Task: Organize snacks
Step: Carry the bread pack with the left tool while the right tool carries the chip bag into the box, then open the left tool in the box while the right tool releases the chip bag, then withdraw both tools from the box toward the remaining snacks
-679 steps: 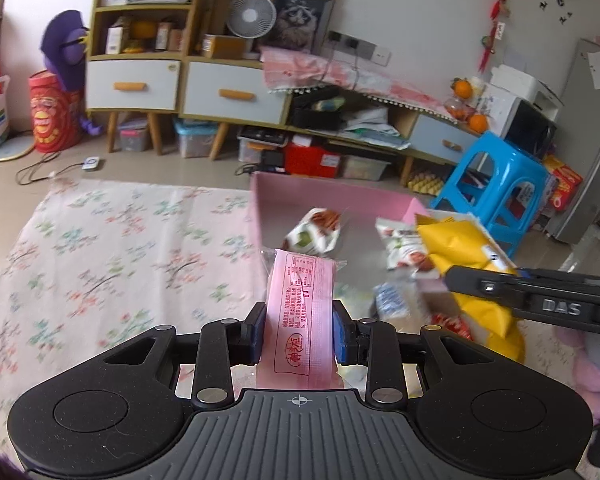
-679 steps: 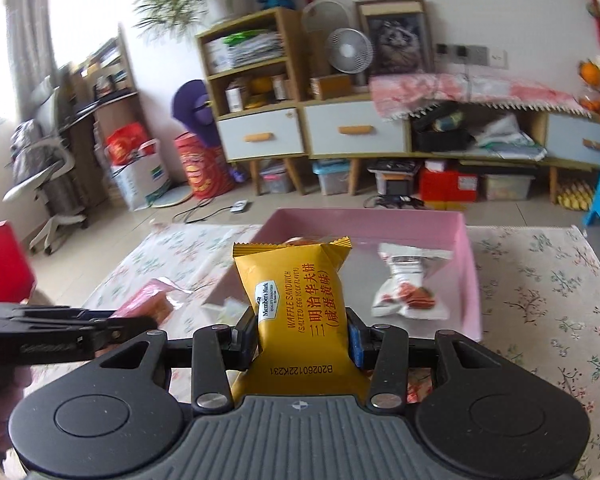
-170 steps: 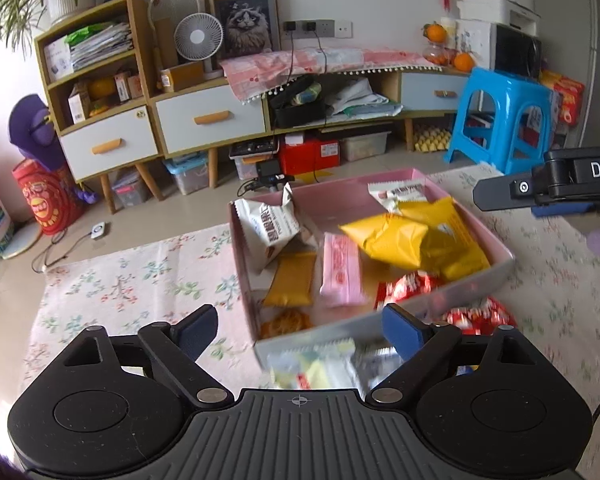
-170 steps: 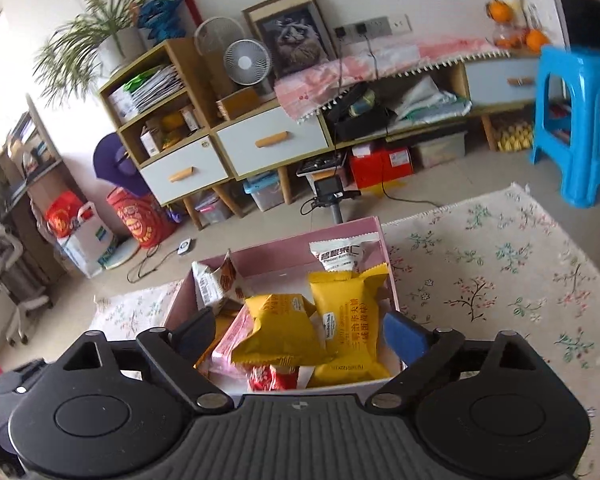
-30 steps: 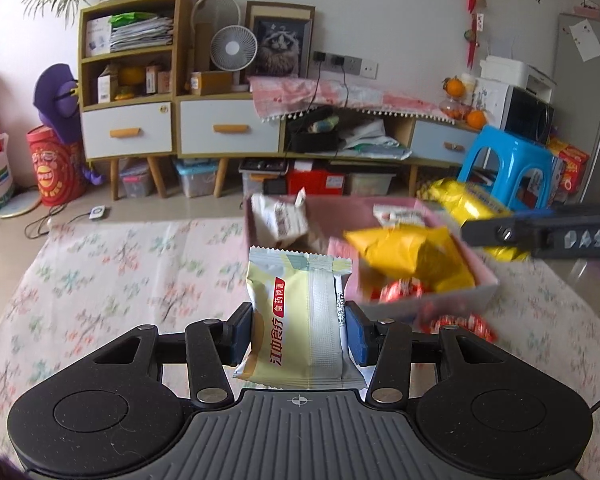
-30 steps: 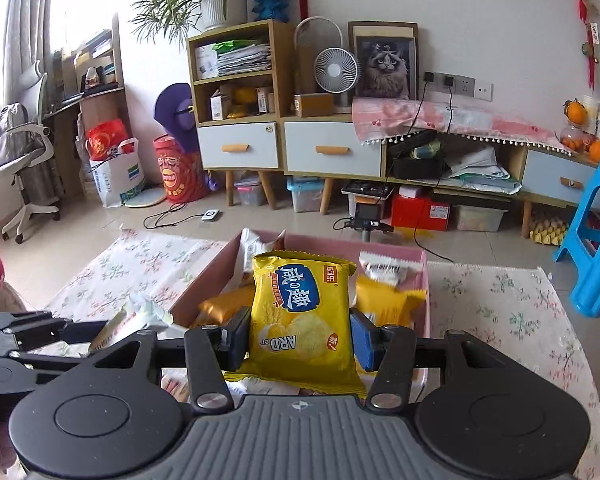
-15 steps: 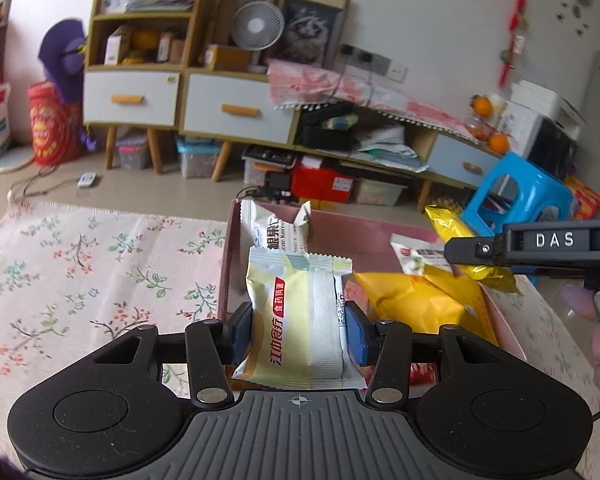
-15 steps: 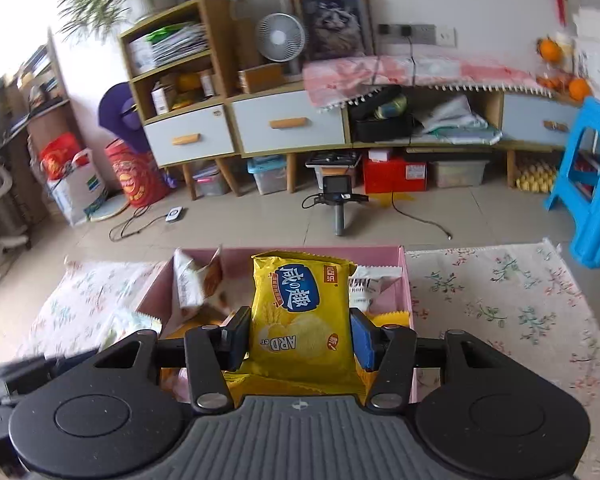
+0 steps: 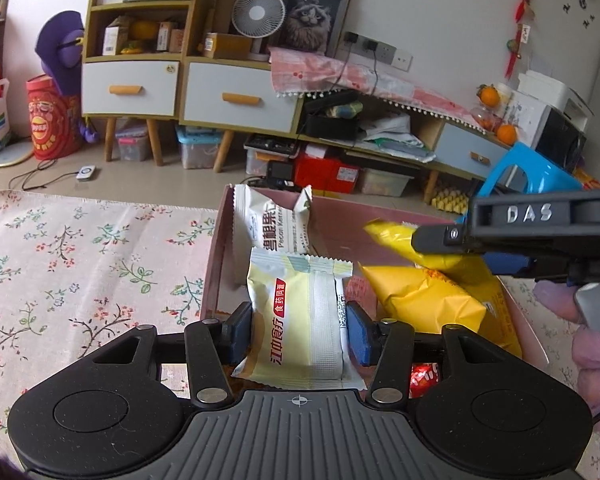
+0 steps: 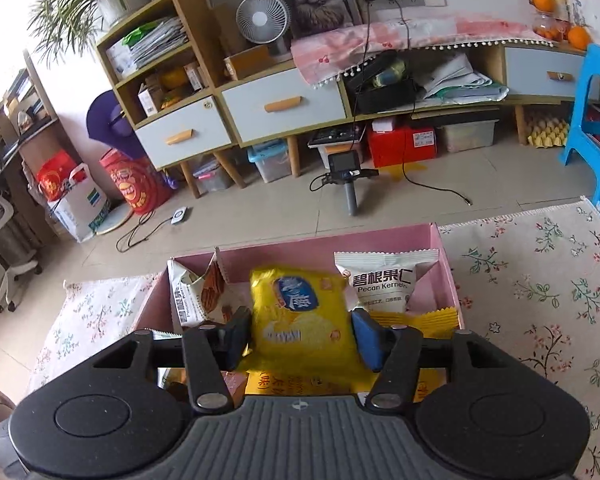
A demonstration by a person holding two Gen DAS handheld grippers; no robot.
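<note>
Left hand-held gripper (image 9: 298,334) over the near left corner of the open pink cardboard box (image 9: 216,268), jaws just eased apart, cream-and-white foil snack packet (image 9: 298,326) upright between the blue pads, which sit right at its edges; pressing or already free, cannot tell. Right hand-held gripper (image 10: 302,338) over the same box (image 10: 446,264), jaws likewise just widened, with the yellow crisp bag bearing a blue oval label (image 10: 300,312) blurred and sagging between them, a gap visible at the right pad. White pecan-kernel sachet (image 10: 384,282) leaning in the far right corner. Box resting on a flowered cloth (image 9: 80,248).
</note>
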